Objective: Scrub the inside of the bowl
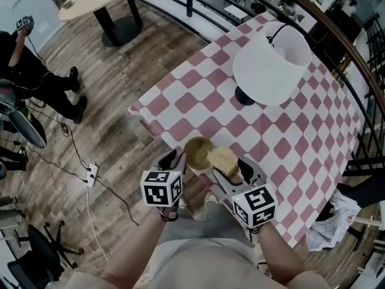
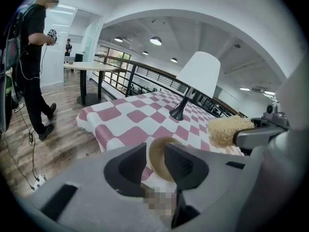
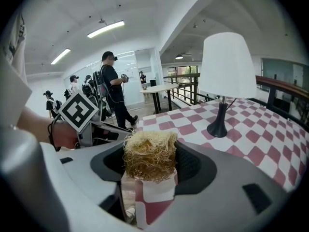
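Note:
A small tan bowl (image 1: 197,151) stands at the near edge of the pink-and-white checked table (image 1: 283,143). My left gripper (image 1: 180,160) is at its left rim. In the left gripper view the bowl (image 2: 158,154) has its rim between the jaws of the left gripper (image 2: 154,162), with a gap on the left side, so the jaws stand open around it. My right gripper (image 1: 236,166) is shut on a yellow fibrous scrubber (image 1: 224,159), just right of the bowl. The scrubber (image 3: 148,154) fills the space between the right gripper's (image 3: 149,167) pads.
A white-shaded lamp (image 1: 271,62) on a black foot stands mid-table, beyond the bowl. A railing (image 1: 337,47) runs along the table's far side. On the wooden floor to the left are cables, a power strip (image 1: 91,172) and a person in black (image 1: 36,77).

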Demonstrator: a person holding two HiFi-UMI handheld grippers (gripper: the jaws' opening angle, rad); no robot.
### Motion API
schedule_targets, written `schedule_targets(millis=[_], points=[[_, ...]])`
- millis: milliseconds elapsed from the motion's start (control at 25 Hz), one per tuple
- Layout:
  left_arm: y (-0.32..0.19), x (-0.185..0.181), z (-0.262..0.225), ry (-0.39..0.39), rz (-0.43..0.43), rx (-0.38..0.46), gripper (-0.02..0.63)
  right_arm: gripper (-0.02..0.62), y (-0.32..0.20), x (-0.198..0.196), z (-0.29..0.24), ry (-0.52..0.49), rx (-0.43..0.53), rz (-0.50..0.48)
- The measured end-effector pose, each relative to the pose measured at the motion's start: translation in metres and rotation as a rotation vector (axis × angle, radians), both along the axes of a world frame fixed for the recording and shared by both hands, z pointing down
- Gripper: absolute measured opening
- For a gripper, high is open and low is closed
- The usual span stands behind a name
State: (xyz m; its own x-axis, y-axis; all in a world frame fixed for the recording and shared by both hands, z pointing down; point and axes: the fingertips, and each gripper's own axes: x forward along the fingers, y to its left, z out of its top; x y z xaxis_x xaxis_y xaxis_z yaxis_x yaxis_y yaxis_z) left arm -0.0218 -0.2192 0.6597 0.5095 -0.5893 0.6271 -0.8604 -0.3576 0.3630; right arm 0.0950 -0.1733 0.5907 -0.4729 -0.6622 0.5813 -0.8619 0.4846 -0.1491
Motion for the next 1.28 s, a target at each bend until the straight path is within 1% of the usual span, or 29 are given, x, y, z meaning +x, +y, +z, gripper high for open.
schedule_targets(millis=[120,200,320,400,520,600,720,840,960,1080,1160,1280], points=[[-0.003,-0.005,-0.028,0.009,0.000,0.055,0.124,0.264,-0.008,-0.004,-0.025,-0.005,0.044,-0.019],[-0.002,-0.009,-0.049,0.004,-0.001,0.093,0.104,0.264,-0.011,-0.006,-0.042,0.001,0.071,-0.035],[0.003,-0.012,-0.084,0.001,0.011,0.164,0.071,0.264,-0.010,-0.008,-0.068,0.045,0.107,-0.056],[0.005,-0.013,-0.110,0.011,0.010,0.227,0.063,0.264,-0.009,-0.006,-0.084,0.088,0.139,-0.065],[0.009,-0.015,-0.150,0.021,0.003,0.311,0.051,0.264,-0.008,-0.004,-0.112,0.103,0.198,-0.067],[0.015,-0.014,-0.175,0.014,0.021,0.360,0.046,0.264,-0.007,-0.006,-0.132,0.103,0.245,-0.069],[0.027,-0.009,-0.215,0.010,0.074,0.416,0.046,0.264,-0.007,-0.010,-0.166,0.117,0.330,-0.075],[0.041,-0.008,-0.254,0.025,0.097,0.478,0.043,0.264,0.000,-0.014,-0.199,0.105,0.396,-0.080],[0.049,-0.012,-0.289,0.018,0.102,0.549,0.040,0.264,0.009,-0.021,-0.230,0.083,0.436,-0.085],[0.055,-0.014,-0.313,0.021,0.106,0.589,0.037,0.264,0.018,-0.027,-0.259,0.070,0.476,-0.096],[0.062,-0.016,-0.326,0.008,0.111,0.626,0.032,0.264,0.026,-0.032,-0.276,0.047,0.509,-0.106],[0.068,-0.021,-0.349,0.001,0.098,0.723,0.026,0.264,0.037,-0.035,-0.299,0.021,0.559,-0.106]])
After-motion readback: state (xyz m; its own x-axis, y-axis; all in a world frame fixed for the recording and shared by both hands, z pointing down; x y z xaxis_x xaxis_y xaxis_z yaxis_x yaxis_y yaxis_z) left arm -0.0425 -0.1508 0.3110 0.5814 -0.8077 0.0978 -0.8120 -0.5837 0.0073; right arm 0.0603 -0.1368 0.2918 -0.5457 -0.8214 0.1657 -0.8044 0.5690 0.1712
